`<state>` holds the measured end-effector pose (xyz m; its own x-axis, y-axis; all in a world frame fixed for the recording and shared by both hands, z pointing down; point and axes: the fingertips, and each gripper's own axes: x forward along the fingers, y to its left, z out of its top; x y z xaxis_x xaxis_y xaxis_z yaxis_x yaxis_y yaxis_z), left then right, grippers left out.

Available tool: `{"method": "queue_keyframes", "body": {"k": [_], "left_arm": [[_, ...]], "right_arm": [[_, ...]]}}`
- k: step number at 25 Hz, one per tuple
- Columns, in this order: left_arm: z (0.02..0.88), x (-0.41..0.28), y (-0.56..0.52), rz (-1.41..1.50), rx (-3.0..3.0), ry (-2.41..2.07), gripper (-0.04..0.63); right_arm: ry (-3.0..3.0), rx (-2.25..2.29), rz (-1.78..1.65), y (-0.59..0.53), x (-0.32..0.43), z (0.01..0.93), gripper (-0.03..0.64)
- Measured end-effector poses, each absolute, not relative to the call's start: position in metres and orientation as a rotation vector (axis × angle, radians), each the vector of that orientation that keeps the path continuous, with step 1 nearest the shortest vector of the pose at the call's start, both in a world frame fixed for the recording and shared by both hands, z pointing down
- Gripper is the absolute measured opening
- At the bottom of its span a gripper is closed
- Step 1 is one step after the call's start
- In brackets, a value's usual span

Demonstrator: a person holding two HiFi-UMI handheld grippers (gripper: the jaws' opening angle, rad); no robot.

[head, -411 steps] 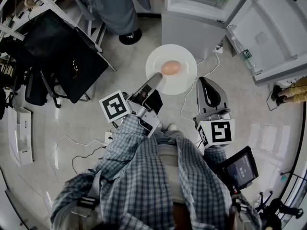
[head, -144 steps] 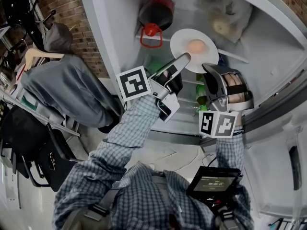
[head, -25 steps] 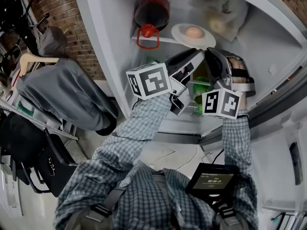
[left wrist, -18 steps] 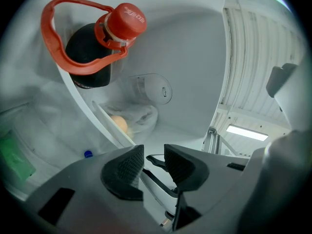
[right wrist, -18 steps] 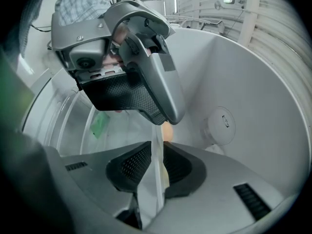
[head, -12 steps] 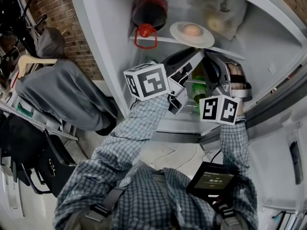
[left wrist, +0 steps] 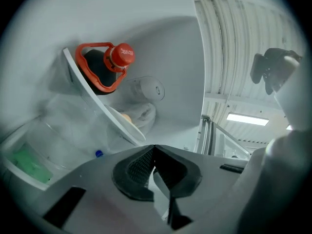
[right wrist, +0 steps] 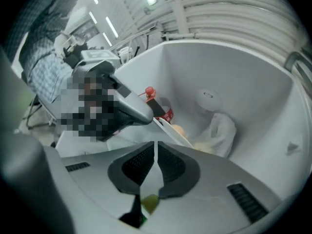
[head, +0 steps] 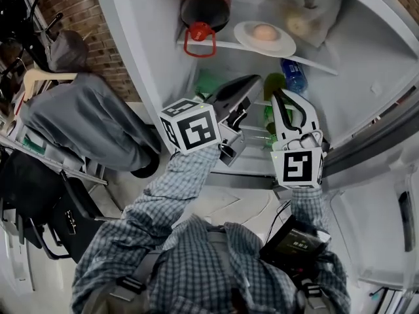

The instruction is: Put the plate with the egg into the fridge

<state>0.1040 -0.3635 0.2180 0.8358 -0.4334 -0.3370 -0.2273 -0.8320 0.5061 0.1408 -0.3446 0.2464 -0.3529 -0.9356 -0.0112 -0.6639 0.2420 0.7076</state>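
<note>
Plate (head: 283, 45) with egg (head: 264, 33): resting on the upper fridge shelf (head: 315, 67), right of the red-capped jug (head: 204, 8), touched by neither gripper. Left gripper (left wrist: 155, 149): fingers closing together with nothing between them; right gripper (right wrist: 155, 145): fingers closed and empty; both sit near of the shelf. Status, as judged: placement looks complete, leaving only to clear the grippers from the fridge.

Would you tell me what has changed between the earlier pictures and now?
The left gripper carried the plate with the egg in, set it on the shelf and let go. It and the right gripper drew back from the shelf, both shut, empty. The red-capped bottle stayed put.
</note>
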Motion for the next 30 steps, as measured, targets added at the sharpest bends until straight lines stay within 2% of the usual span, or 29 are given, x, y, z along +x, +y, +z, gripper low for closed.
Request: {"method": "queue_keyframes", "body": {"k": [2, 11, 18, 30], "left_arm": [[0.226, 0.102, -0.357, -0.606, 2.571, -0.512, 0.008], [0.283, 0.1, -0.324, -0.443, 2.647, -0.638, 0.008], [0.316, 0.093, -0.306, -0.44, 2.56, -0.641, 0.006], [0.347, 0.084, -0.284, -0.371, 2.541, -0.661, 0.006]], "right_arm": [[-2.218, 1.497, -0.823, -0.336, 0.14, 0.248, 0.006], [-2.447, 1.605, -0.407, -0.311, 0.139, 0.312, 0.006], [-2.605, 1.637, -0.108, -0.292, 0.128, 0.343, 0.006], [-2.646, 1.632, 0.003, -0.281, 0.12, 0.358, 0.006]]}}
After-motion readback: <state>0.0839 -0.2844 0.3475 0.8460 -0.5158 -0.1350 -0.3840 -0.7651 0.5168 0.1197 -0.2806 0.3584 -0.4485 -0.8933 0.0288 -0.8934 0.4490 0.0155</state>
